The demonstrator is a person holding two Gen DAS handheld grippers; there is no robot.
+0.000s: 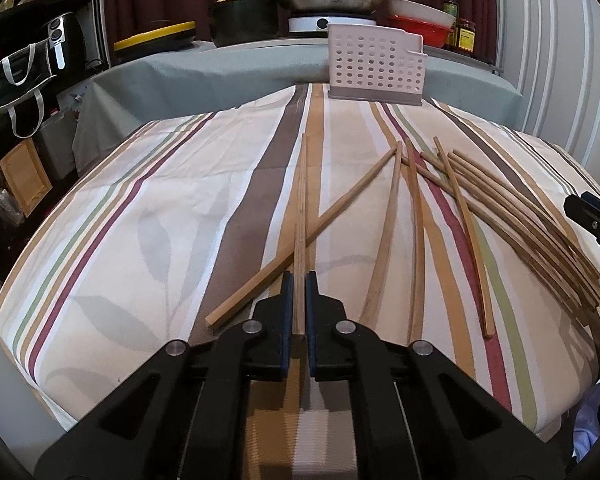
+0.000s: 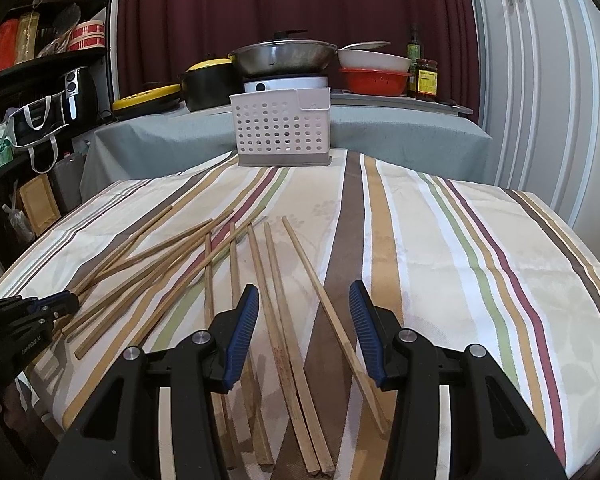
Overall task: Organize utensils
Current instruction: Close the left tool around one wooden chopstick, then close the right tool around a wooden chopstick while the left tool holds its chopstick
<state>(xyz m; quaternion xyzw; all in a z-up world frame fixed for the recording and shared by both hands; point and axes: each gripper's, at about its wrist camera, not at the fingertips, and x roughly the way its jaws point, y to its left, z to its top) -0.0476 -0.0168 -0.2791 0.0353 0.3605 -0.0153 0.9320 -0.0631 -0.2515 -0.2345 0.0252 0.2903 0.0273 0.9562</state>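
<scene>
Pickup step: left gripper (image 1: pixel 299 280) pinches seemingly two chopsticks (image 1: pixel 302 200); right gripper (image 2: pixel 303 300) gapes empty over others. Next: carry to perforated holder (image 1: pixel 376 62) at twelve o'clock.

A striped cloth-covered table (image 2: pixel 440 240) fills the foreground. Behind it, a steel wok (image 2: pixel 282 58) sits on a white burner (image 2: pixel 284 83), beside a black yellow-lidded pot (image 2: pixel 206 82) and a red colander (image 2: pixel 374 80) before maroon curtains (image 2: pixel 292 0).

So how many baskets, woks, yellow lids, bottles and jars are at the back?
Basket: 1
Wok: 1
Yellow lids: 2
Bottle: 1
Jar: 1
Total: 6
</scene>
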